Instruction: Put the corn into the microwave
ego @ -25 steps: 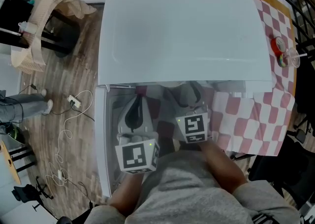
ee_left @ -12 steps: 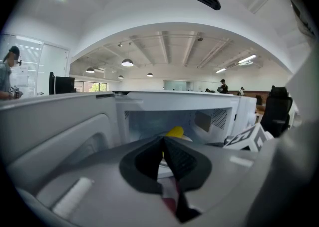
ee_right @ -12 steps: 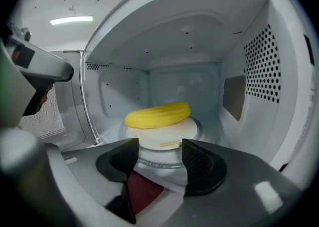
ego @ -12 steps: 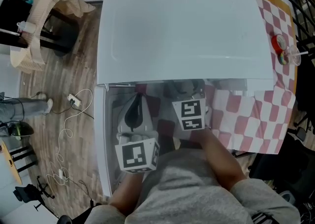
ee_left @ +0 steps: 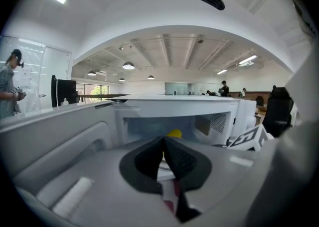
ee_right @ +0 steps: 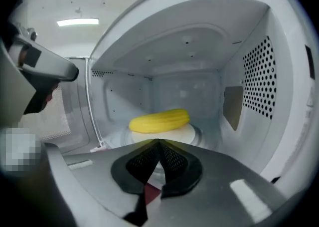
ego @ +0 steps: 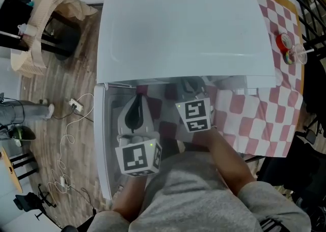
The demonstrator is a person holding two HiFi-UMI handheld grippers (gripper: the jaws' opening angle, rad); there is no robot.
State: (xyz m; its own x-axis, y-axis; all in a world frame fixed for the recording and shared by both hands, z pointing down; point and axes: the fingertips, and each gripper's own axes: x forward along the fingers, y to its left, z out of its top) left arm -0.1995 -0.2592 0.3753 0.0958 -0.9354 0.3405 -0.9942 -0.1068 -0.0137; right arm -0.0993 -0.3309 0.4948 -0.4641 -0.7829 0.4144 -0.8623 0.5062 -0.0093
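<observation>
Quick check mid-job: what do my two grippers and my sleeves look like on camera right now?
The left gripper and the right gripper both have light grey bodies that end in black, finely ribbed pads. Each carries a white cube printed with black square markers: the left cube and the right cube. The person wears grey sleeves.

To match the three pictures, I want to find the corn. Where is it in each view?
Head view: not visible; hidden under the microwave top.
Left gripper view: corn, a yellow bit just above the jaw tips.
Right gripper view: corn at centre, lying on the turntable.
Shared landmark: the microwave.
</observation>
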